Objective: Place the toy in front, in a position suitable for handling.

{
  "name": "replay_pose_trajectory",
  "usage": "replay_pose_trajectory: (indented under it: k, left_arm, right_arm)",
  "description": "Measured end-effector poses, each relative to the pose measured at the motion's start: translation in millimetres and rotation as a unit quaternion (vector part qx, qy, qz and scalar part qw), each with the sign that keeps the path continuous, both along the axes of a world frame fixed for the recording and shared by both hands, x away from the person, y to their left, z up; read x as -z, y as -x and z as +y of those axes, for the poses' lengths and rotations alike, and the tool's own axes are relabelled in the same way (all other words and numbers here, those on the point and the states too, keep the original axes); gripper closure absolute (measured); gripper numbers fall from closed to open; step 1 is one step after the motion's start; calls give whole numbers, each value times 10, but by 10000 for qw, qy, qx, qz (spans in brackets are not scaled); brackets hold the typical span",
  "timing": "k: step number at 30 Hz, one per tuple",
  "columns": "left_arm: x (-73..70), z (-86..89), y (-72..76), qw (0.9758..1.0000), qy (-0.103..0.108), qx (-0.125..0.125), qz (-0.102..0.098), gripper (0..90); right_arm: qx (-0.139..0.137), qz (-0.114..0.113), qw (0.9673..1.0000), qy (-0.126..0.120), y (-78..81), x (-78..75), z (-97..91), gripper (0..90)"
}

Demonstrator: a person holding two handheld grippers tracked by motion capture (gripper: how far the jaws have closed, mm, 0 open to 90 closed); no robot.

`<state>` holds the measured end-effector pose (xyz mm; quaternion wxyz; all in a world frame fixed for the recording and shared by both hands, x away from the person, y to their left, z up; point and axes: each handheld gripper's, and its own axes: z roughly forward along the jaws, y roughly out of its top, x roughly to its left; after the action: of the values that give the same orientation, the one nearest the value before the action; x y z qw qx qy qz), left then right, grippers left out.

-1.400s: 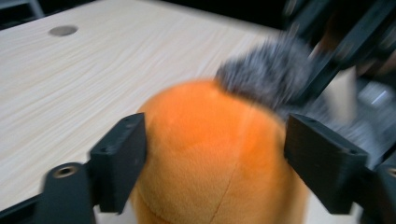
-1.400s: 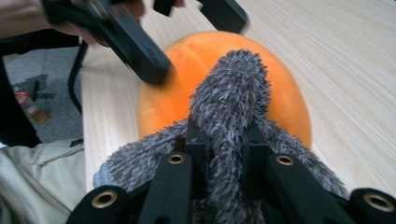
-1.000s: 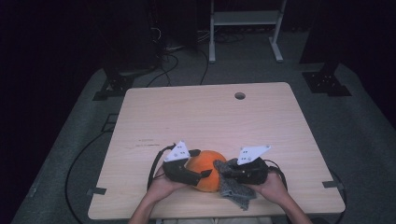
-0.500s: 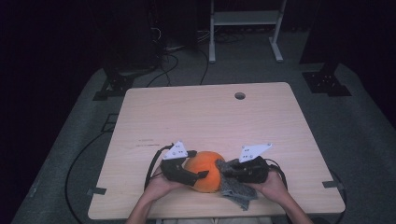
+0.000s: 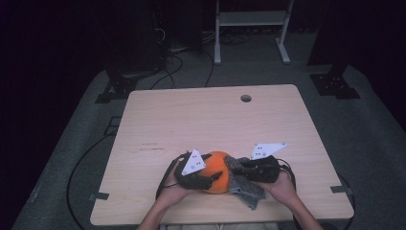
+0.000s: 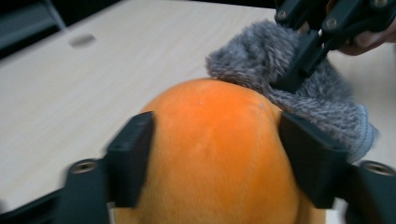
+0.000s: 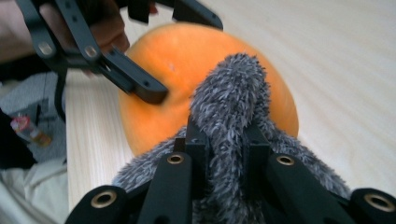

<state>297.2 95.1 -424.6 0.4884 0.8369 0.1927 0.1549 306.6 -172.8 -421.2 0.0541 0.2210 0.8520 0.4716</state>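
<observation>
The left gripper is set around an orange plush ball, its two black jaws bracketing the ball's flanks in the left gripper view; the jaws have just been closing, and the pads appear to press into the soft surface, so the ball is judged to be clamped. The right gripper is closed tight on a fold of a grey fuzzy cloth, the pile bunched up between its jaws in the right gripper view. The cloth is draped against the ball's right side, touching it, and trails toward the near edge of the wooden table. Ball and cloth lie near that front edge, between the two hands. The relation that matters for the next move is judged to be this: the ball sits directly ahead of the right gripper, along the line of its jaws, with the pinched fold reaching up over the ball's crown, while the left gripper holds the ball steady from the opposite side. The cloth's long axis runs from the ball back toward the right hand, which is nearer to it.
</observation>
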Motion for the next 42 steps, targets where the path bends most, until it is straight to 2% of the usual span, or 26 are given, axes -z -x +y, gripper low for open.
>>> replay_pose_trajectory:
  k: [2,3,4,5,7,8,11,13,17,19,22,23,24,26,28,29,31,32,35,40,42]
  left_arm:
    - [-37,70,-52,9989,286,-68,362,160]
    - [-45,91,-70,9980,390,-109,481,147]
    - [-36,96,-83,9978,329,-112,558,150]
    - [-11,92,-80,9981,177,-137,573,198]
    - [47,124,-55,9986,155,-89,498,269]
    - [63,152,-53,9987,106,-99,490,291]
    - [93,255,-66,9978,192,-50,632,309]
    - [97,258,-52,9983,159,45,560,321]
    - [92,230,-12,9989,67,187,424,337]
    - [97,269,-16,9987,74,217,451,339]
    - [107,320,-19,9985,78,253,479,343]
    - [107,324,-16,9984,92,263,483,344]
    - [106,324,-17,9984,94,269,487,345]
    - [107,308,-12,9984,81,306,462,346]
    - [105,294,-1,9986,56,333,415,350]
    - [104,300,-1,9985,45,340,418,350]
    - [108,324,-5,9984,51,366,439,350]
    - [110,326,-4,9983,58,371,437,351]
    - [102,307,5,9983,42,422,406,350]
    - [94,280,31,9982,0,523,307,351]
    - [92,288,29,9980,17,537,337,349]
  right_arm:
    - [-127,5,9999,89,43,42,65,769]
    - [-196,-26,9997,132,71,47,108,769]
    - [-286,-48,9995,149,97,40,145,769]
    - [-340,-79,9993,168,125,28,176,769]
    - [-304,-208,9989,298,155,18,187,769]
    - [-303,-140,9991,258,138,28,161,769]
    - [-143,66,9988,459,81,97,60,769]
    - [-39,192,9994,301,46,89,-3,770]
    - [10,33,9999,-119,23,-57,7,769]
    - [-37,74,10000,17,18,-16,40,769]
    - [-24,222,9985,505,16,162,47,769]
    - [-10,257,9981,553,17,172,33,768]
    - [2,278,9983,515,17,158,11,768]
    - [16,226,9996,155,26,51,-9,768]
    - [-40,147,9999,-63,21,-32,21,768]
    - [-62,145,9998,-84,14,-39,41,768]
    - [-55,195,9997,97,-3,18,87,768]
    - [-33,288,9994,174,-18,85,86,768]
    - [44,470,9985,289,-46,131,31,768]
    - [48,266,9996,-51,-66,-11,34,767]
    - [31,283,9996,-50,-77,7,52,768]
